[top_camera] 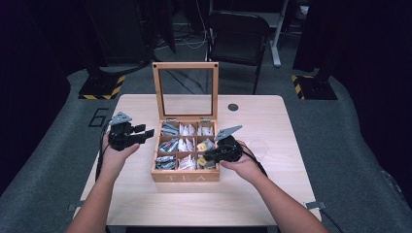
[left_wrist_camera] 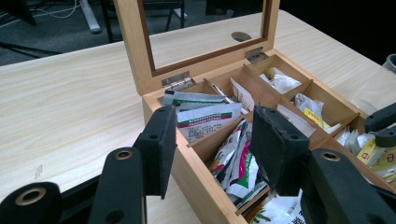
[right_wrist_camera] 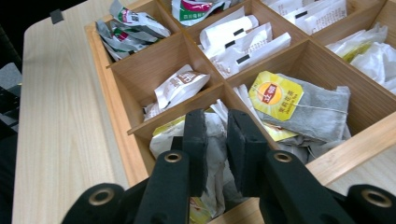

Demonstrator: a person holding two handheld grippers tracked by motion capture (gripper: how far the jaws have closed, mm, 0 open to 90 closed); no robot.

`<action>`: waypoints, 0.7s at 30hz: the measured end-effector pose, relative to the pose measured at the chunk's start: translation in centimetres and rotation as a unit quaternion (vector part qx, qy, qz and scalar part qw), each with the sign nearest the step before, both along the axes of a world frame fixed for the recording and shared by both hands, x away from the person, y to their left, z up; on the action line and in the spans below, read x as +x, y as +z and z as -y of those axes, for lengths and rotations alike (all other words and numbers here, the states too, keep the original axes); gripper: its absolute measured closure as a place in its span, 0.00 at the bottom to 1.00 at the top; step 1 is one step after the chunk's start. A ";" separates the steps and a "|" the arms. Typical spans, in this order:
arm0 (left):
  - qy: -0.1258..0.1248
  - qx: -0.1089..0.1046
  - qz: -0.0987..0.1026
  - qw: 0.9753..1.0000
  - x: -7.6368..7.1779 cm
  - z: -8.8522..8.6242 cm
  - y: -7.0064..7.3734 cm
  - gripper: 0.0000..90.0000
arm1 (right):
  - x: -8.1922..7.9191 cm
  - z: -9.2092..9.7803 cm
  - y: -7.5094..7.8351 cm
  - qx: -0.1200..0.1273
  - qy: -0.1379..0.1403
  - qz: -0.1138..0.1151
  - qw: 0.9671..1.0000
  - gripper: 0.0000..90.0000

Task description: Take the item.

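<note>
A wooden tea box (top_camera: 184, 177) marked TEA stands mid-table, its glass lid (top_camera: 158, 90) upright at the back. Its nine compartments hold tea bags and sachets. My right gripper (top_camera: 206, 158) reaches into the front right compartment. In the right gripper view its jaws (right_wrist_camera: 217, 119) stand almost together, pinching a pale tea bag (right_wrist_camera: 215, 140). A grey bag with a yellow label (right_wrist_camera: 280, 100) lies in the neighbouring compartment. My left gripper (top_camera: 145, 131) hovers just left of the box, open and holding nothing. In its own view the gripper (left_wrist_camera: 215, 126) faces the box's left wall (left_wrist_camera: 187, 172).
A dark round disc (top_camera: 233, 107) sits on the table behind the box's right side. A black folding chair (top_camera: 238, 34) stands beyond the far edge. Stand bases with yellow-black stripes (top_camera: 102, 87) rest on the floor at the back.
</note>
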State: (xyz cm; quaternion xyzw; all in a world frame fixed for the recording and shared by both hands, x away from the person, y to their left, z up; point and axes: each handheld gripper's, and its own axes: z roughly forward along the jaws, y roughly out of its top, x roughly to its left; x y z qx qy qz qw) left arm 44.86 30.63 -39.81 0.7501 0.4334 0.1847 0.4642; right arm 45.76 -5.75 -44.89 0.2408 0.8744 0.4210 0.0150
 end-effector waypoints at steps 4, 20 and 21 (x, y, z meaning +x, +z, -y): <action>0.001 0.001 0.002 1.000 0.0 -0.1 0.1 0.56 | -0.1 0.1 0.1 0.009 0.001 -0.011 1.000 0.90; 0.003 -0.001 0.001 1.000 -0.1 -0.1 -0.1 0.56 | -0.4 0.5 1.5 0.017 0.005 -0.012 1.000 0.95; 0.003 -0.001 0.001 1.000 -0.1 -0.1 -0.1 0.56 | -0.3 0.5 1.7 0.020 0.001 -0.011 1.000 0.95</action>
